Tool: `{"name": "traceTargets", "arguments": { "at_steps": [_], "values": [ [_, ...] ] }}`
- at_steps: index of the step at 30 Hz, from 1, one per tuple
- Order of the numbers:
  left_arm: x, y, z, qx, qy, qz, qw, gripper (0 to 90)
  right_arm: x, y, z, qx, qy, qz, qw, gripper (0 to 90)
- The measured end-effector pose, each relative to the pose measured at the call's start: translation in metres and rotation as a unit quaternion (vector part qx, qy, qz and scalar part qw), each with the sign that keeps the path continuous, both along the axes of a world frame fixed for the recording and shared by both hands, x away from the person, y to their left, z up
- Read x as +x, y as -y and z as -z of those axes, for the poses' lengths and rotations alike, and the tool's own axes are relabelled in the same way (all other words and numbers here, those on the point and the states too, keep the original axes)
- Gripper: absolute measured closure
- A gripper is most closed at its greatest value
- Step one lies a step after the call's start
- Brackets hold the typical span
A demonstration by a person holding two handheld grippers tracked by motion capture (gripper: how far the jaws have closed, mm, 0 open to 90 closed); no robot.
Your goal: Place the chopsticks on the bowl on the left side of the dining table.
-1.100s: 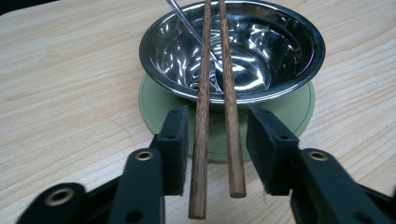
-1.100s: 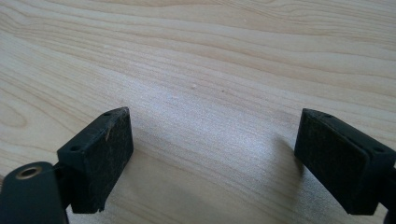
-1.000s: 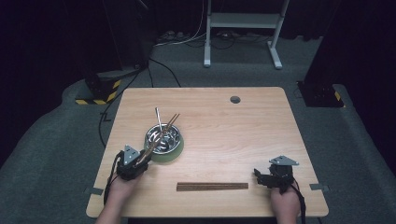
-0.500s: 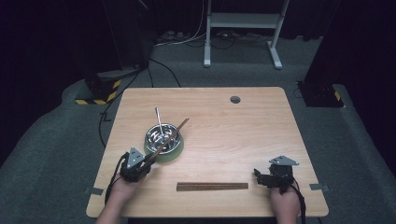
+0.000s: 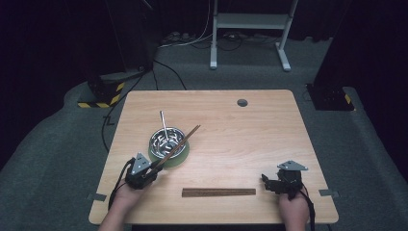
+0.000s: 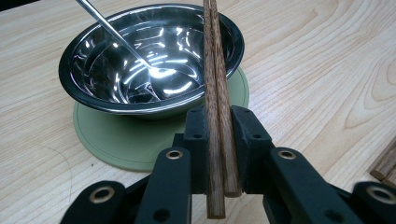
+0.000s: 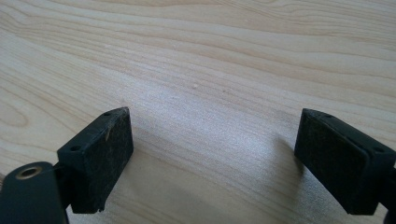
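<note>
A steel bowl (image 5: pixel 166 141) (image 6: pixel 149 65) rests on a green round mat (image 5: pixel 180 156) (image 6: pixel 121 144) left of the table's centre, with a metal spoon (image 5: pixel 163 122) (image 6: pixel 112 32) leaning in it. My left gripper (image 5: pixel 153 168) (image 6: pixel 218 135) is shut on a pair of brown chopsticks (image 5: pixel 180 143) (image 6: pixel 215 70), which slant up and across the bowl's right rim. Another pair of chopsticks (image 5: pixel 219 192) lies flat near the front edge. My right gripper (image 5: pixel 265 183) (image 7: pixel 212 158) rests open on the bare table at the front right, nothing between its jaws.
The wooden table (image 5: pixel 250 139) has a small round grommet hole (image 5: pixel 242 102) at the back right. A white metal stand (image 5: pixel 248 24) and cables lie on the dark floor beyond. A yellow-black striped block (image 5: pixel 98 98) sits off the table's back left corner.
My left gripper has drawn back toward the front-left edge with the chopsticks, which now slant over the bowl's right rim instead of standing in it. The right gripper stayed put.
</note>
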State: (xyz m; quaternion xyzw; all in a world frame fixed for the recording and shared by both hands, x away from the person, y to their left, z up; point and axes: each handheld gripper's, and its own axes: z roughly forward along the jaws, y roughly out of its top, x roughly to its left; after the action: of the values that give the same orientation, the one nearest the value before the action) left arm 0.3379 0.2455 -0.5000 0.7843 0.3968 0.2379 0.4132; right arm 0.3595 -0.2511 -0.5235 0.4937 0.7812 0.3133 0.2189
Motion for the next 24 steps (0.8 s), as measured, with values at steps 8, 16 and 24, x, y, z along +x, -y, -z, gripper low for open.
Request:
{"name": "traceTargets", "arguments": {
  "at_steps": [8, 16, 24],
  "values": [
    [0.001, -0.002, 0.000, 0.007, -0.001, -0.002, 1.0000, 65.3, 0.000, 0.000, 0.000, 0.000, 0.000, 0.000, 1.0000, 11.0],
    [0.003, -0.012, -0.001, 0.006, 0.000, -0.018, 0.9998, 61.4, 0.000, 0.000, 0.000, 0.000, 0.000, 0.000, 1.0000, 11.0],
    [0.006, -0.024, -0.002, 0.009, 0.006, -0.052, 0.9986, 57.1, 0.000, 0.000, 0.000, 0.000, 0.000, -0.001, 1.0000, 11.0]
  ]
}}
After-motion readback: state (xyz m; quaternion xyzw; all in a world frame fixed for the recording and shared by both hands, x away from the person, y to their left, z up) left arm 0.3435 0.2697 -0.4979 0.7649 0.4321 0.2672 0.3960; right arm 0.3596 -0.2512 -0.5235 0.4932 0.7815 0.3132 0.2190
